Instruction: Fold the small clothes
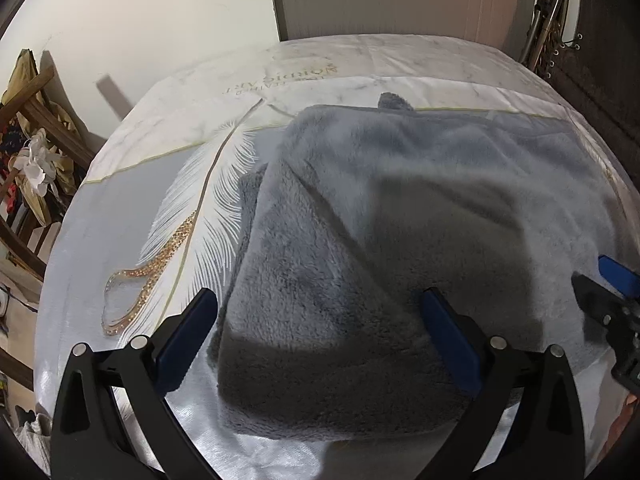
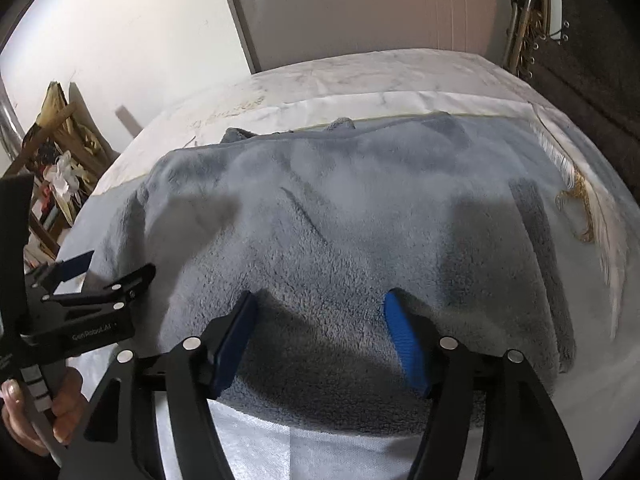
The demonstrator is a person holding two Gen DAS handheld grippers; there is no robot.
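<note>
Under my cameras the grey garment looks like thick plush fleece, matt and fuzzy, with a deep nap that shows brush marks. The surface beneath wears a smooth cloth cover with a faint satin sheen, printed with a white feather and a glittery gold ribbon. My left claw and right claw are matt black plastic with ribbed blue rubbery pads and shiny metal pins.
</note>
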